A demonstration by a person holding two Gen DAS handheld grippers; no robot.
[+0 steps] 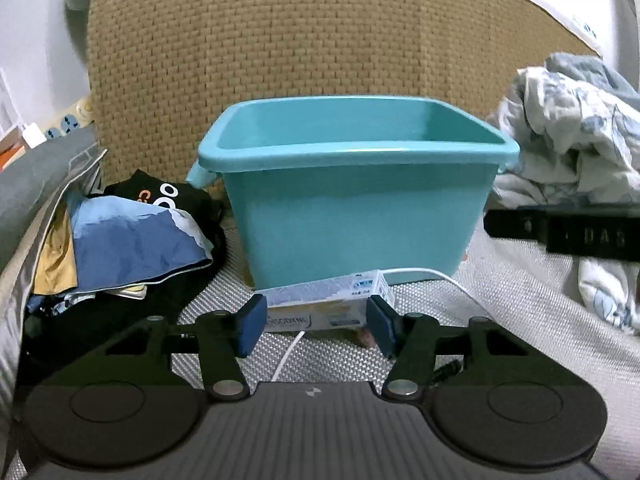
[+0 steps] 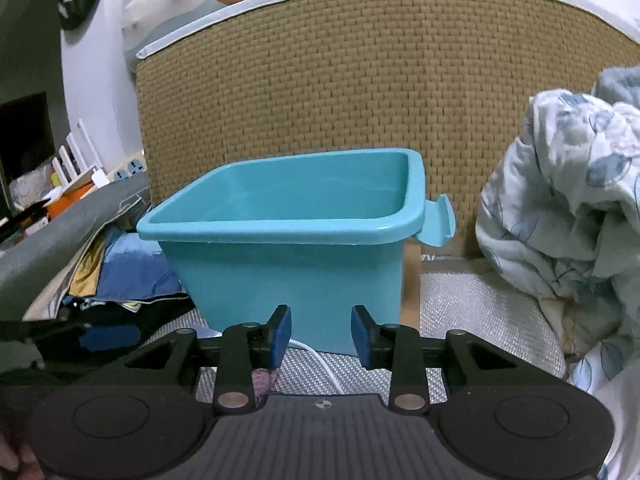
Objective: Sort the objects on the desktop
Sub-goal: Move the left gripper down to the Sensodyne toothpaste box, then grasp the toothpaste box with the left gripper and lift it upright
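Holding your left gripper (image 1: 316,326) low and level over the woven mat (image 1: 500,304), you have its blue pads spread wide, one at each end of a small box (image 1: 320,306), with nothing clamped; whether the pads touch the box cannot be told. The box lies flat with its long axis running left to right, just in front of the teal bin (image 1: 356,200). A white cable (image 1: 424,272) curves past the box's right end and runs back under the gripper. To the left sits a heap of blue and black bags (image 1: 132,240); to the right, a crumpled floral cloth (image 1: 568,140).

Your right gripper (image 2: 321,336) also sits low and level, aimed at the near wall of the teal bin (image 2: 288,264), its jaws parted and empty. The bin stands upright against a woven panel (image 2: 360,80); as far as its interior shows, it holds nothing. The cable (image 2: 320,364) passes beneath the pads.
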